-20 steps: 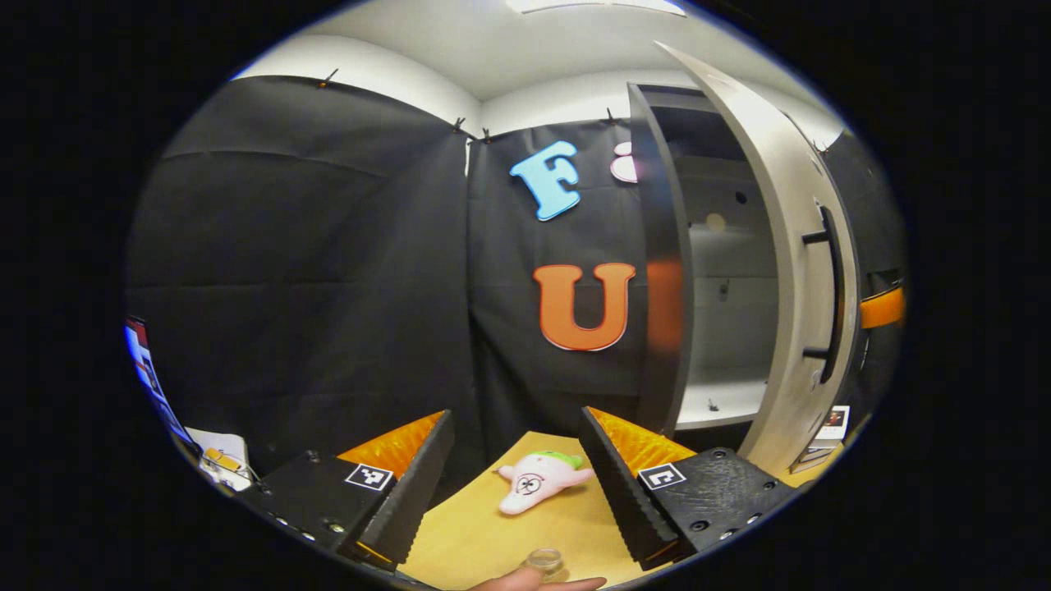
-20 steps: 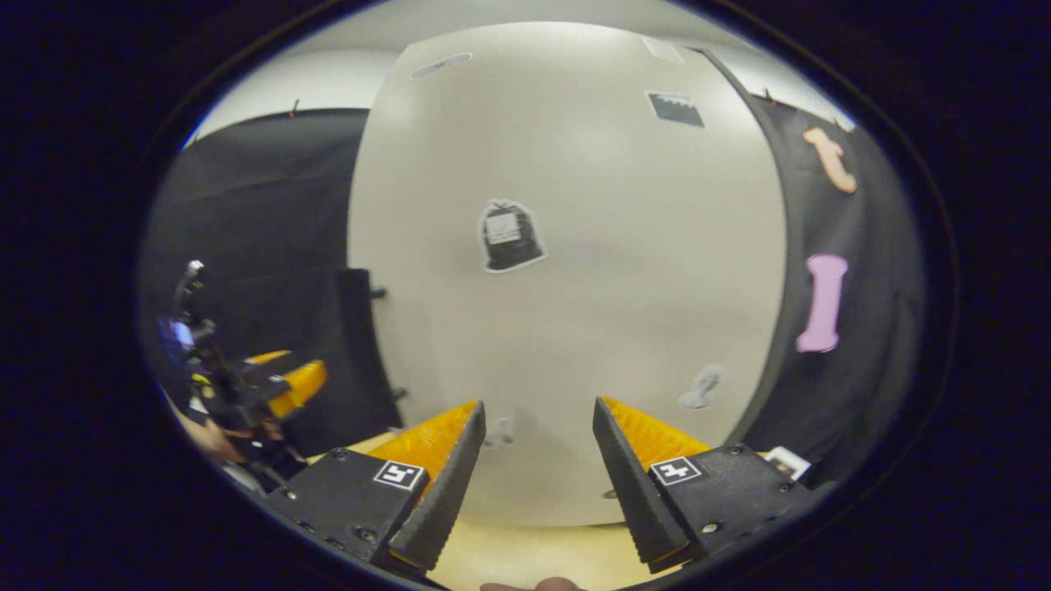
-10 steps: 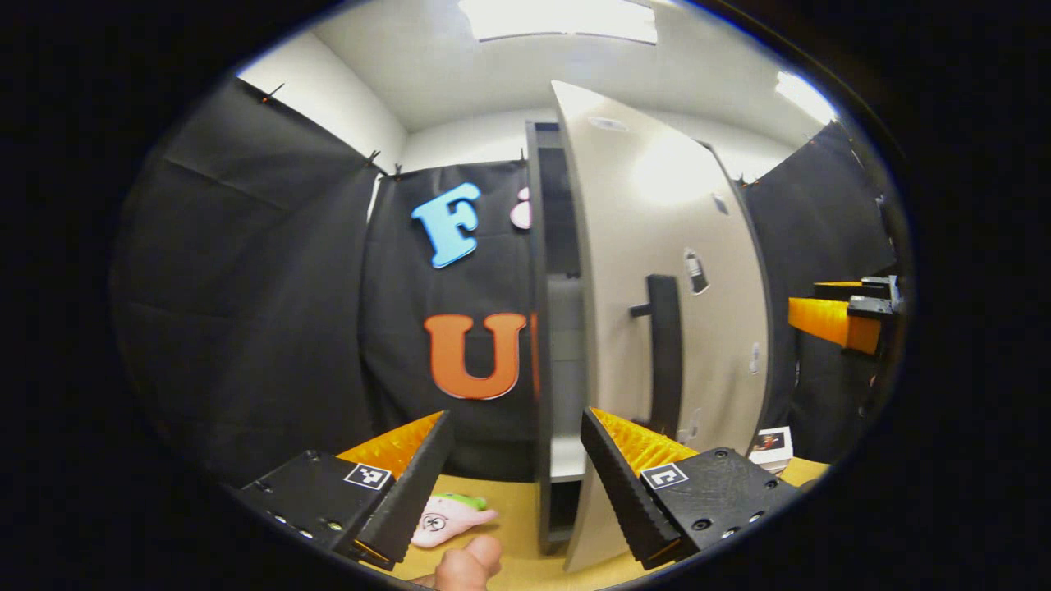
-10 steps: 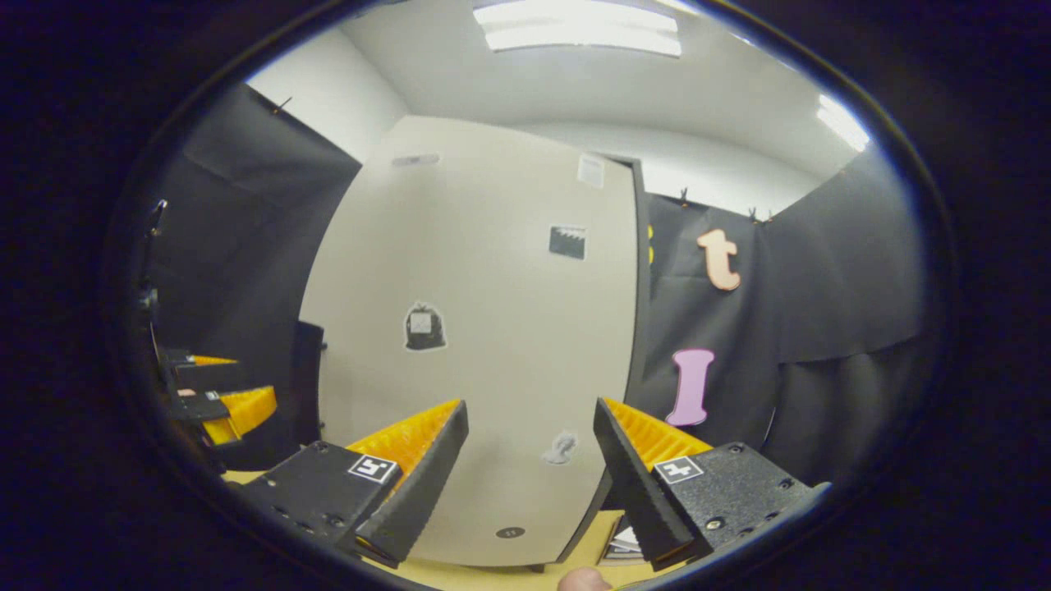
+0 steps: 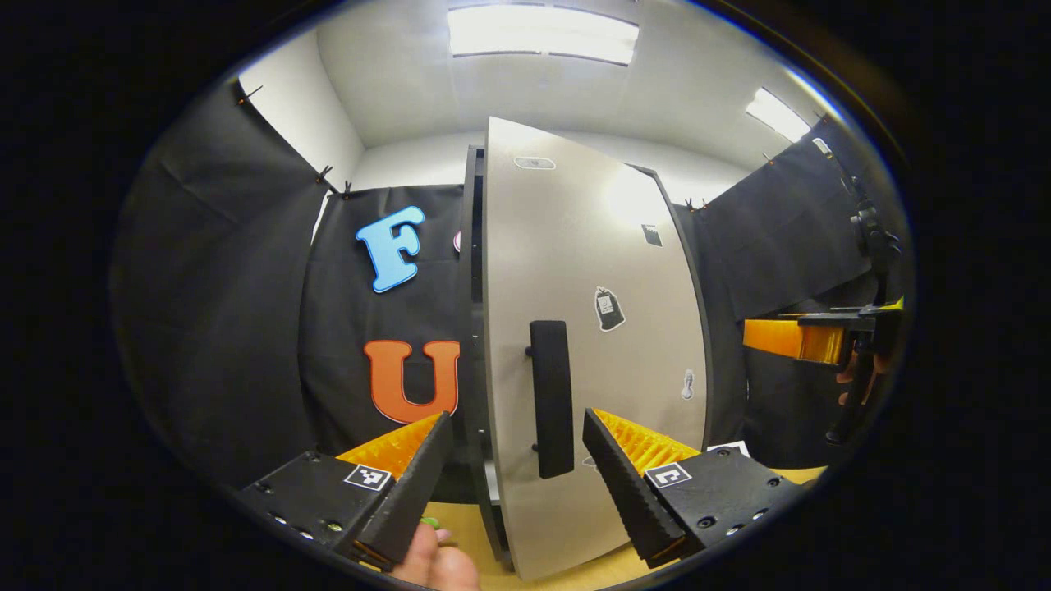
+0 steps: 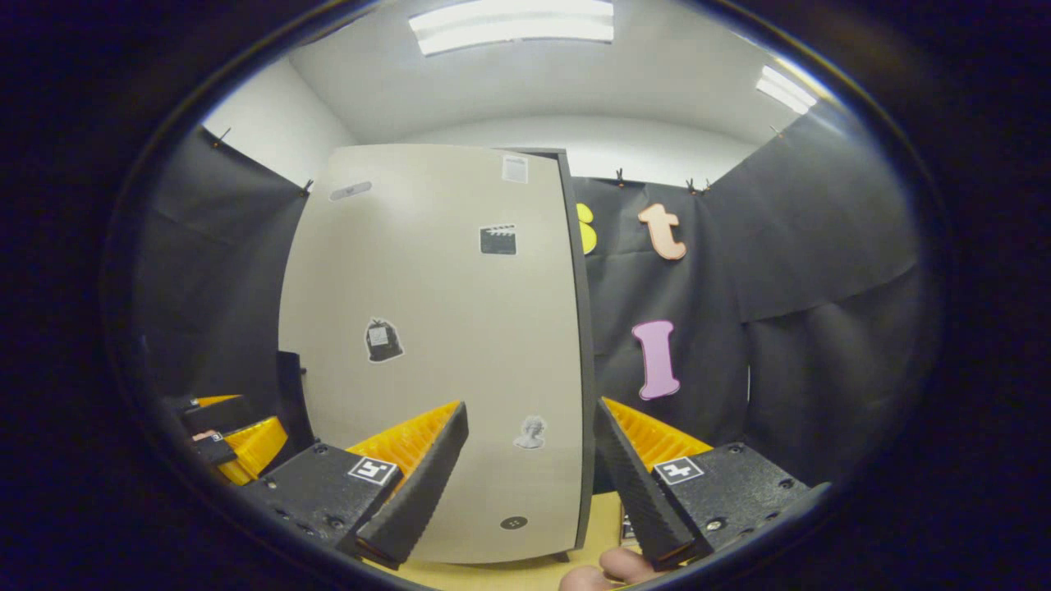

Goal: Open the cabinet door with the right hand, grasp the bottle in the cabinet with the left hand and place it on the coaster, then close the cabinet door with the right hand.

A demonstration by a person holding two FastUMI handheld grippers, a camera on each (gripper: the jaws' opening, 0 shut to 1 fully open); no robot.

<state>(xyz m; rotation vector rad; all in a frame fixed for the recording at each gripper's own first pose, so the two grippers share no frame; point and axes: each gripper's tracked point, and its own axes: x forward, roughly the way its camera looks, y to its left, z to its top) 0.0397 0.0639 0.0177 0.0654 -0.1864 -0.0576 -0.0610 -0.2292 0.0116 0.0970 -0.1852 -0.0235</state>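
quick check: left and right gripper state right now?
Left gripper: open, holding nothing.
Right gripper: open, holding nothing, facing the cabinet door.

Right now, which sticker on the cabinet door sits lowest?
The small dark oval sticker near the door's bottom edge, below the bust sticker, the bag sticker and the clapperboard sticker.

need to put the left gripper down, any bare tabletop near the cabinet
Little shows. In the left gripper view a bare strip of yellow tabletop runs below the beige cabinet door and its black bar handle, toward a small white card. Between the open left gripper fingers, door and a hand crowd it.
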